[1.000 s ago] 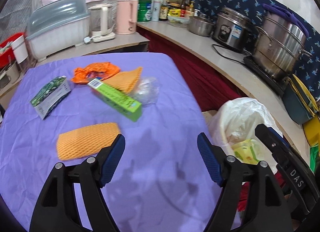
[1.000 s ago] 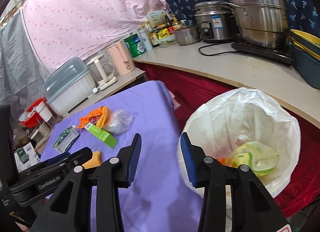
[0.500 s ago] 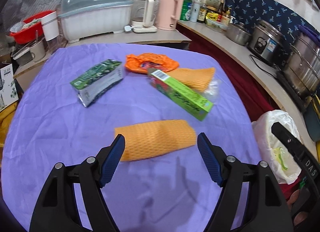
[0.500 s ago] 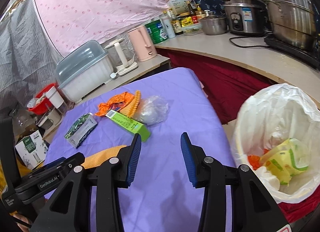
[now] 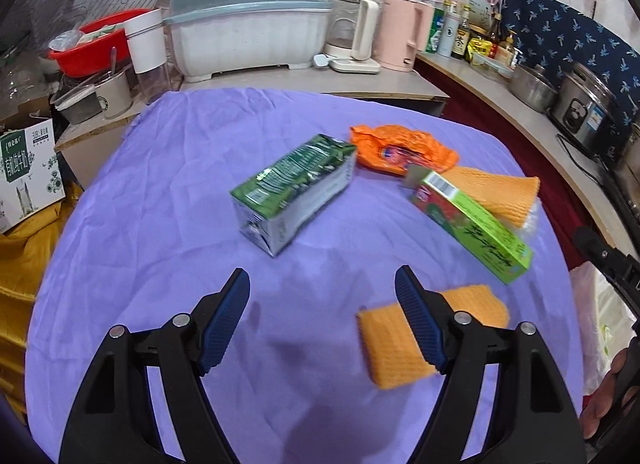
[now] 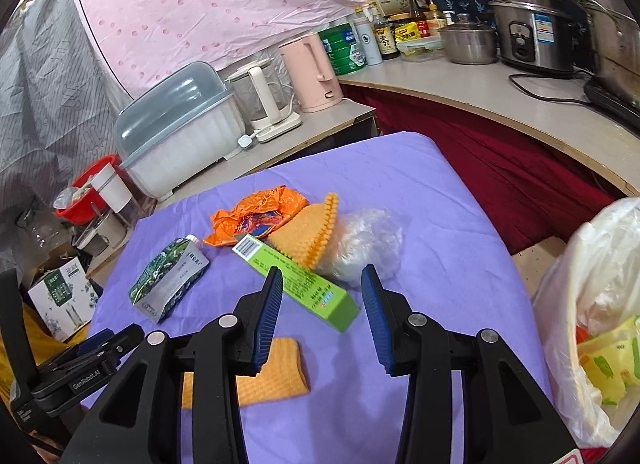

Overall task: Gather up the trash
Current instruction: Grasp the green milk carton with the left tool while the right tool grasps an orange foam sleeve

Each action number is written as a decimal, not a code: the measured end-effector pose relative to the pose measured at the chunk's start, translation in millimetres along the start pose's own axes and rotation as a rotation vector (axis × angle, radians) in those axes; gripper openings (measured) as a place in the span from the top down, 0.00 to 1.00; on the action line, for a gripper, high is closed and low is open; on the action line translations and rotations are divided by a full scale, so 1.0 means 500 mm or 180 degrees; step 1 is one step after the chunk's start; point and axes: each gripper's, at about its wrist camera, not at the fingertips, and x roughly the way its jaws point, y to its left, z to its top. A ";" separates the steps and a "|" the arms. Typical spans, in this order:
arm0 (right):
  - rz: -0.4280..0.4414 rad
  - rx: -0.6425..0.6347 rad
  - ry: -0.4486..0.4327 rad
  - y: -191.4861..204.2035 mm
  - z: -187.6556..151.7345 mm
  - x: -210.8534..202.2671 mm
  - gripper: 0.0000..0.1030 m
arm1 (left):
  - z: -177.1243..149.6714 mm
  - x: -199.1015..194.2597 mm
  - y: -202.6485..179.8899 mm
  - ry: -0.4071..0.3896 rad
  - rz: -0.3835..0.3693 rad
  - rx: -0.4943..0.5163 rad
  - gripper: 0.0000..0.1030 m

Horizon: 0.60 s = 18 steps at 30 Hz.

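On the purple-clothed surface point(image 5: 168, 191), five pieces await collection, left to right: glossy green carton point(image 5: 294, 187) at 12 o'clock, crinkled orange wrapper point(image 5: 400, 147), rigid green box point(image 5: 472, 223), ribbed orange foam sleeve point(image 5: 504, 195), flat foam pad point(image 5: 384, 344) at 3. Lined bin point(image 6: 592, 296) already holds scraps. Left claw point(image 5: 322, 320) gapes wide, empty; right claw point(image 6: 322, 316) half-open, empty.
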 end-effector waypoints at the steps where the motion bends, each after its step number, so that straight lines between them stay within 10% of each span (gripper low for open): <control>1: -0.0005 -0.0008 0.0004 0.004 0.006 0.012 0.61 | 0.006 0.008 0.008 -0.0006 0.0035 0.0013 0.29; 18: -0.0086 -0.0110 0.0127 0.041 0.058 0.164 0.61 | 0.075 0.145 0.057 -0.0043 0.0162 0.0306 0.14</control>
